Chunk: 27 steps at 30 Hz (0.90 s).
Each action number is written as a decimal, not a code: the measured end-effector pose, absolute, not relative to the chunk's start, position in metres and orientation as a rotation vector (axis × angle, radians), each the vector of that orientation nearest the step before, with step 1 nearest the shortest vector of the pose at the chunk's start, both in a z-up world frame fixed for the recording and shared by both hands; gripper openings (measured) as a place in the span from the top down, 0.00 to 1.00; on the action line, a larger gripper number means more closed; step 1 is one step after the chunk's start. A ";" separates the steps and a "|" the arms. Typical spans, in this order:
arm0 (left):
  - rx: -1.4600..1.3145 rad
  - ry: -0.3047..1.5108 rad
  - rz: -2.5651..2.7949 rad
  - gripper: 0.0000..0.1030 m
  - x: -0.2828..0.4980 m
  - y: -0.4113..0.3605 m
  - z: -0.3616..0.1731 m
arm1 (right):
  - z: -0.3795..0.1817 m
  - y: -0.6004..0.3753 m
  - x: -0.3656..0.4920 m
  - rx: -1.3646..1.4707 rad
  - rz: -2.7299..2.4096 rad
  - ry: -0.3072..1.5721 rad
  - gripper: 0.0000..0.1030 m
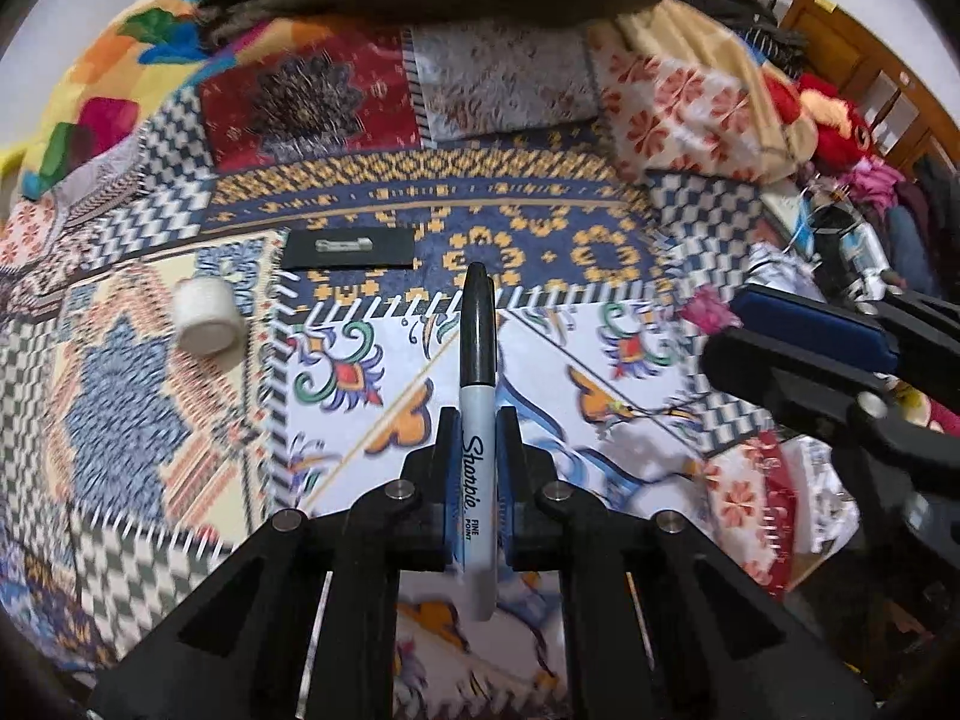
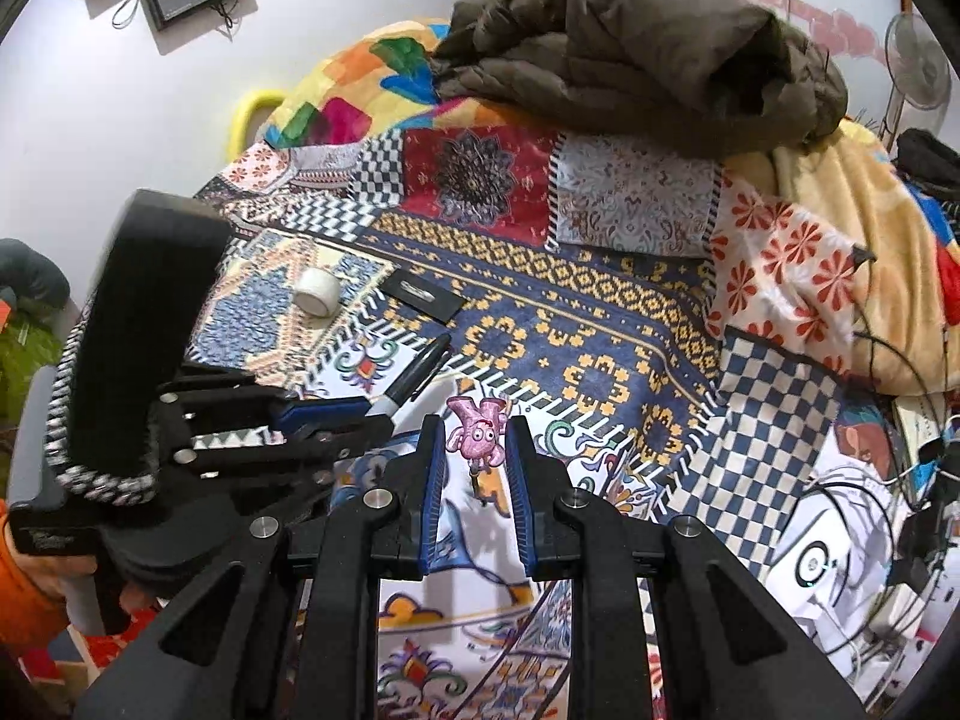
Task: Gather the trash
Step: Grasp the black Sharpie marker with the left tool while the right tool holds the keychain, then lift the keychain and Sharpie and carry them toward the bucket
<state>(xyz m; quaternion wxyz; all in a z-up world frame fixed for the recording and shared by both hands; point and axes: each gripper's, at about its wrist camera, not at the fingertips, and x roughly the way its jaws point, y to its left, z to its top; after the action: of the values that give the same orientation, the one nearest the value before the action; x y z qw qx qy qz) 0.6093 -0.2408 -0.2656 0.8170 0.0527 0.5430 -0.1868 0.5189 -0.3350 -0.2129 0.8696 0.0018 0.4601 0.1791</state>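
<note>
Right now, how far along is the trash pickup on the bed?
No bin shows, so nothing visibly dropped off yet. In hand: the left gripper is clamped on the Sharpie marker, and the right gripper holds the pink toy figure. Left on the patterned bedspread: the white tape roll and the black card.

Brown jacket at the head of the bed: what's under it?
The brown jacket lies heaped on the patchwork bedspread, overlapping a colourful blanket at its left and a yellow blanket at its right. Whatever sits beneath its bulk is covered.
</note>
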 end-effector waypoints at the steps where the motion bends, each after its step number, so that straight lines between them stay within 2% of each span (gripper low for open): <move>1: 0.099 1.144 -0.394 0.91 0.603 -0.237 -0.256 | -0.207 -0.334 0.516 -0.001 0.375 0.954 0.82; 14: 0.030 0.987 -0.268 0.91 0.517 -0.174 -0.149 | -0.129 -0.297 0.455 -0.036 0.421 0.837 0.82; 27: -0.031 0.913 -0.123 0.91 0.413 -0.074 -0.108 | -0.096 -0.223 0.383 -0.095 0.527 0.781 0.82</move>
<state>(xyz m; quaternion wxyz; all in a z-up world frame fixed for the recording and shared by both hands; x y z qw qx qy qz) 0.4125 -0.0744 -0.1083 0.8957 -0.0148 0.4404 -0.0592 0.3828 -0.2235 -0.0963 0.8899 -0.0457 0.3762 0.2540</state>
